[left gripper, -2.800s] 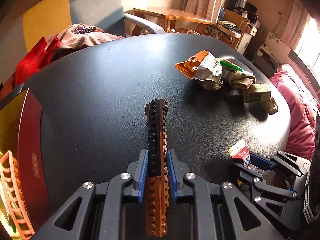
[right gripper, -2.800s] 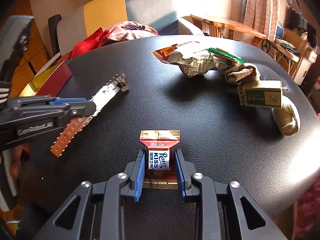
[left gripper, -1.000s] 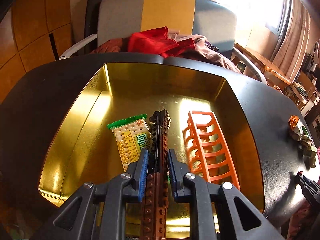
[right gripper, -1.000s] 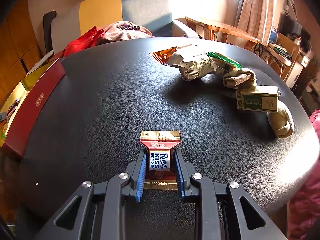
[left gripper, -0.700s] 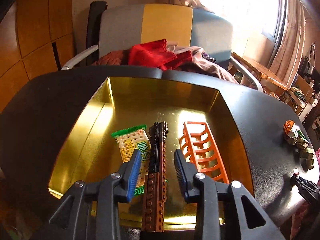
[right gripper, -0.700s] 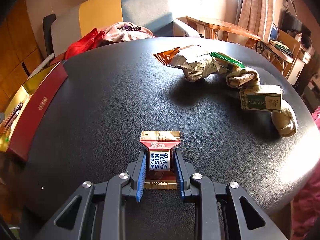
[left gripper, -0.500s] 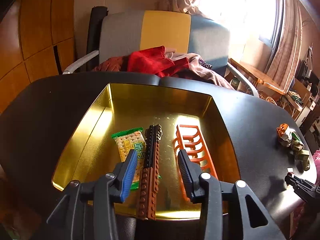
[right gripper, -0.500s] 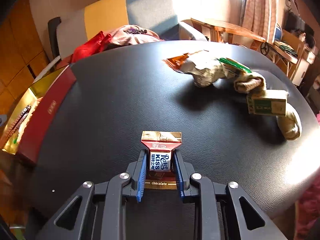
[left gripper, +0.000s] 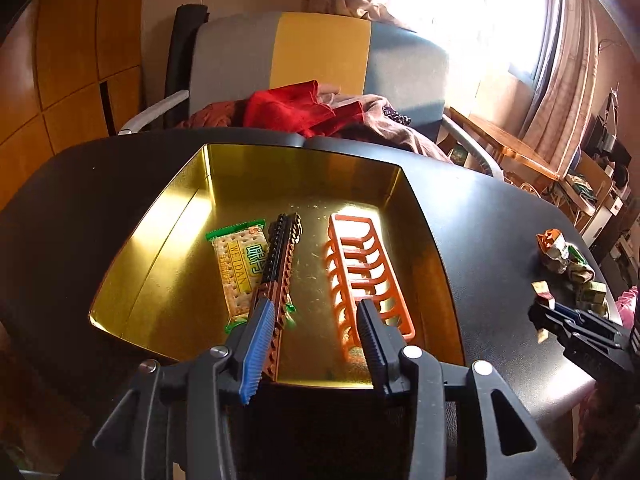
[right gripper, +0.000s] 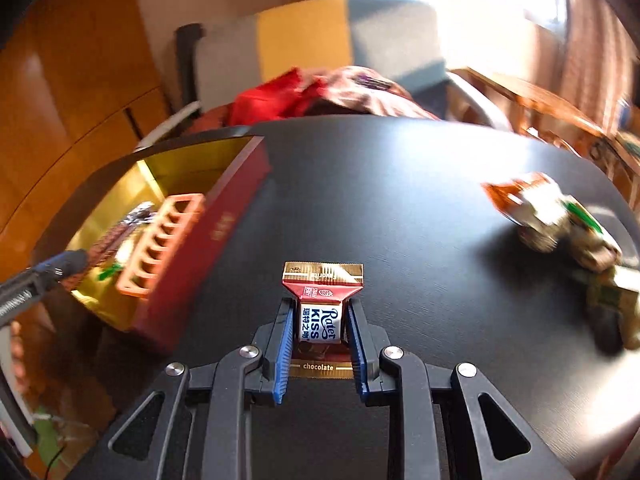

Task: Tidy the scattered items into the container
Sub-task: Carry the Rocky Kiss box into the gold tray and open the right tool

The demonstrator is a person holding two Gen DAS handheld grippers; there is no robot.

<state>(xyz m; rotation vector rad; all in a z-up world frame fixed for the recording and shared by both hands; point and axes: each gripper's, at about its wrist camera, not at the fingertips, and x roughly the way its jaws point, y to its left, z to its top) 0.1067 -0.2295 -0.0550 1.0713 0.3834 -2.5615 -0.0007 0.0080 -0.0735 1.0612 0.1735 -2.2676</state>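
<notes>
The gold tin point(left gripper: 160, 216) with red outer walls point(right gripper: 224, 220) sits on the black table. In it lie a cracker pack point(left gripper: 238, 268), a brown and black brick bar point(left gripper: 280, 272) and an orange rack point(left gripper: 364, 276). My left gripper point(left gripper: 312, 332) is open and empty above the tin's near edge; the bar's near end lies by its left finger. My right gripper point(right gripper: 320, 332) is shut on a red and gold chocolate packet point(right gripper: 322, 304), held above the table to the right of the tin. The left gripper also shows in the right wrist view point(right gripper: 48, 272).
Crumpled snack wrappers point(right gripper: 536, 216), a sock and a small green box point(right gripper: 612, 296) lie at the table's right side. A chair with red and pink clothes point(left gripper: 304, 112) stands behind the table. A wooden desk stands at the far right.
My left gripper opened and let the brick bar go into the tin, then drew back. My right gripper turned and moved left toward the tin with the chocolate packet.
</notes>
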